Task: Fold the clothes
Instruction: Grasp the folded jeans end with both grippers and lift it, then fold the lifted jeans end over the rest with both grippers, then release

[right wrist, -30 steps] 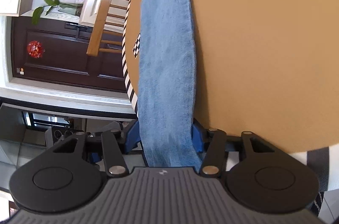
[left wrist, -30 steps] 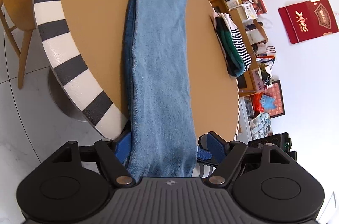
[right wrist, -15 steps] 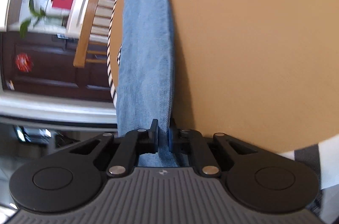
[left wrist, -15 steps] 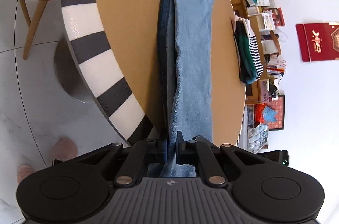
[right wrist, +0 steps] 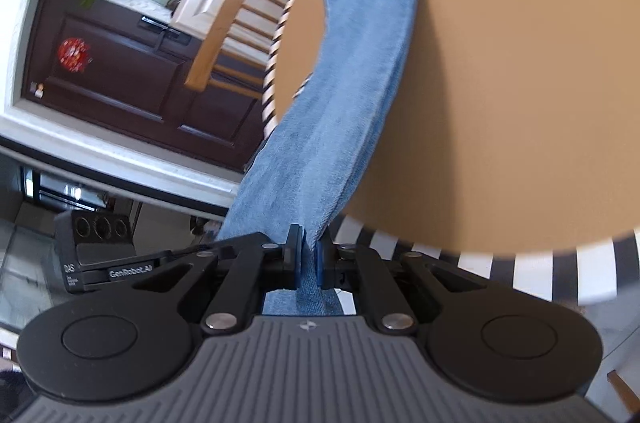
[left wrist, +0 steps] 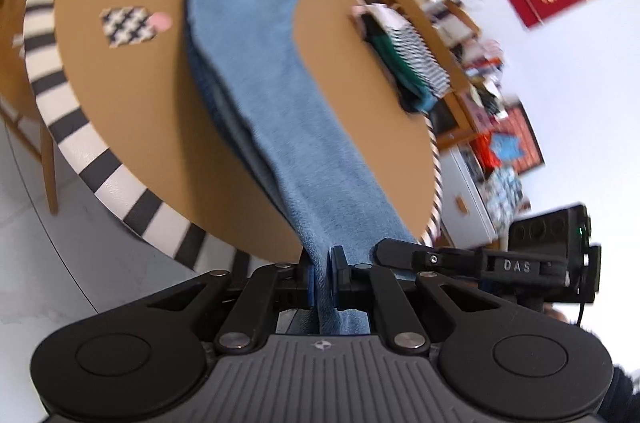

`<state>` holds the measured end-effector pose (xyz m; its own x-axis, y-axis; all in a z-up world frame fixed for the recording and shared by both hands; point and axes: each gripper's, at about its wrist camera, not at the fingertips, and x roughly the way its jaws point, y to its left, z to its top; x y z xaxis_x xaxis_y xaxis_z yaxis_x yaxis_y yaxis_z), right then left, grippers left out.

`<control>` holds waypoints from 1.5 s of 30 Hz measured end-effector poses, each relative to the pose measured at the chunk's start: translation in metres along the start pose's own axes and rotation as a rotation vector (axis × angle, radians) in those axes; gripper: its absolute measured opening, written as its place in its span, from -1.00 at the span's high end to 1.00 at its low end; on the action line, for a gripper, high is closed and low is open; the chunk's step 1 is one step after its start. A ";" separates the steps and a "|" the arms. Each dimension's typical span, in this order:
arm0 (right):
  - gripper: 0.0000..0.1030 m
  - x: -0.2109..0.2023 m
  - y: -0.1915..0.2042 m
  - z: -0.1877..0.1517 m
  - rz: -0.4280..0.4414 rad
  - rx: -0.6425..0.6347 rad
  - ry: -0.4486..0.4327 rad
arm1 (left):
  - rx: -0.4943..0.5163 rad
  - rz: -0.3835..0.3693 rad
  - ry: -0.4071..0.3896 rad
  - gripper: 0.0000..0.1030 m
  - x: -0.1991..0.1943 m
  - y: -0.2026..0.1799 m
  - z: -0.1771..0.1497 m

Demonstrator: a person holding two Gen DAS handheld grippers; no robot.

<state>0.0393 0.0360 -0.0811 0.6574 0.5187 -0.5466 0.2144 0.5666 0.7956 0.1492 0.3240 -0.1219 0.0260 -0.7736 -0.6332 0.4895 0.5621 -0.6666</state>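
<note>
A long pair of light blue jeans (left wrist: 256,71) lies folded lengthwise across the round brown table (left wrist: 120,95) and runs off its near edge. My left gripper (left wrist: 322,279) is shut on the near end of the jeans, just off the table's rim. In the right wrist view the same jeans (right wrist: 360,71) stretch away over the table (right wrist: 520,83). My right gripper (right wrist: 307,263) is shut on their near end too. The right gripper's body (left wrist: 500,265) shows beside the left one.
The table has a black and white striped rim (left wrist: 100,179). A checkered tag (left wrist: 128,25) lies left of the jeans. Folded striped and green clothes (left wrist: 404,59) sit at the table's right edge. A wooden chair (right wrist: 224,23) and cluttered shelves (left wrist: 452,23) stand beyond.
Both grippers were open around the jeans' end a second ago, then shut on it. Now both have lifted the end off the table's edge and the views have swung.
</note>
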 end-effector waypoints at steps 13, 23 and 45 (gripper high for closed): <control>0.86 -0.079 0.083 0.038 0.154 -0.087 -0.137 | 0.005 -0.148 -0.159 0.80 -0.082 -0.074 0.046; 0.86 0.011 0.036 0.239 0.147 0.037 -0.084 | -0.279 -0.107 -0.146 0.82 0.008 0.006 0.230; -0.34 0.179 -0.100 0.480 0.054 0.432 -0.032 | -0.936 -0.014 -0.258 -0.06 0.182 0.211 0.452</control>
<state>0.4824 -0.2352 -0.1332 0.6967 0.5163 -0.4981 0.4571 0.2156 0.8629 0.6515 0.1690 -0.2002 0.2706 -0.7594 -0.5916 -0.3974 0.4717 -0.7872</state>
